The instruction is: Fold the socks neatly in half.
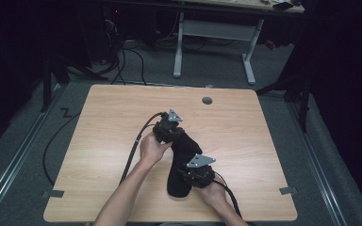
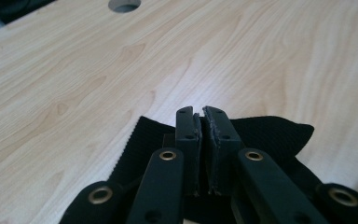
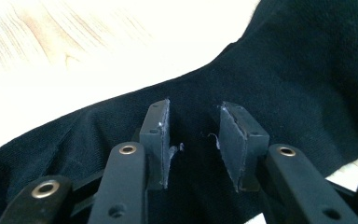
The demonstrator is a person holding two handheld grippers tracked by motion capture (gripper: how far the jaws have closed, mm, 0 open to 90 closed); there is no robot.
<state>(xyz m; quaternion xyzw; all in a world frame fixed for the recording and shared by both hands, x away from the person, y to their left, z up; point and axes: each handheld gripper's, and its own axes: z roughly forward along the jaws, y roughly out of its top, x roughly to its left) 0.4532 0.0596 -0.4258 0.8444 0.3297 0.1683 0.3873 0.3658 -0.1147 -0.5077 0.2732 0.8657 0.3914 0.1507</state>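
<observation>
Though dark, sock [image 3: 279,70] beneath fingers [image 3: 156,135]

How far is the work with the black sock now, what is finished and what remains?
Done: the black sock lies stretched out on the wooden table. In hand: the left hand-held gripper has its jaws almost together at the ribbed cuff, though a real pinch on the fabric is unclear. The right hand-held gripper rests over the other end with its jaws apart. Left: probably to fold or move the sock; no fold shows yet.
</observation>
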